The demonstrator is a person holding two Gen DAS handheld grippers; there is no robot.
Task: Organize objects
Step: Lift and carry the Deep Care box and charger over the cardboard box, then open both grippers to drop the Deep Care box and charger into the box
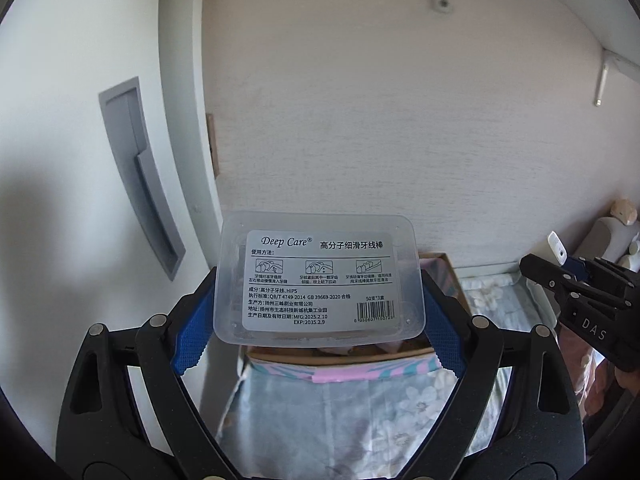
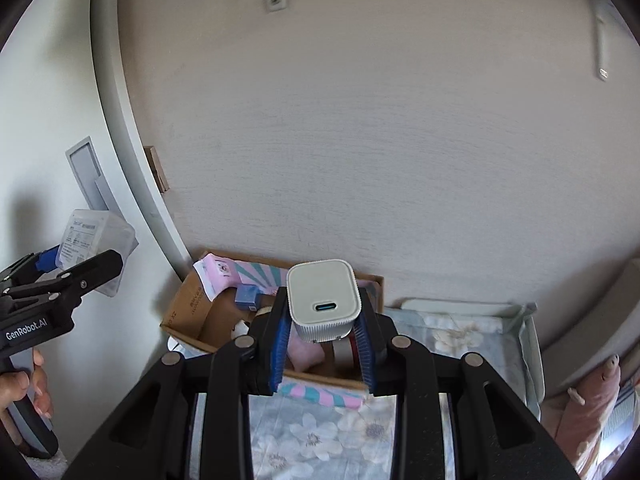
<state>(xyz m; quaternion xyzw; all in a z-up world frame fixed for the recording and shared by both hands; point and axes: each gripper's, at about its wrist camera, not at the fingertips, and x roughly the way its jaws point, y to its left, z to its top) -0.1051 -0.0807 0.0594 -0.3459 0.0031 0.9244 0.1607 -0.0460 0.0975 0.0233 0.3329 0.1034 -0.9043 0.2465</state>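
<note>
My left gripper [image 1: 318,320] is shut on a clear plastic floss-pick box [image 1: 318,278] with a grey "Deep Care" label, held in the air above a cardboard box [image 1: 448,272]. It also shows in the right wrist view [image 2: 94,248] at the far left. My right gripper [image 2: 324,332] is shut on a white USB-C charger [image 2: 322,300], held above the open cardboard box [image 2: 188,312], which holds a pink packet [image 2: 220,274], a small blue box [image 2: 246,296] and other items. The right gripper also shows in the left wrist view [image 1: 560,276].
The cardboard box sits on a floral bedsheet [image 2: 320,436] against a beige wall [image 2: 360,140]. A white door frame and a grey recessed handle [image 1: 140,176] are at left. Pink plush items [image 2: 592,400] lie at right. A hand [image 2: 24,388] holds the left gripper's handle.
</note>
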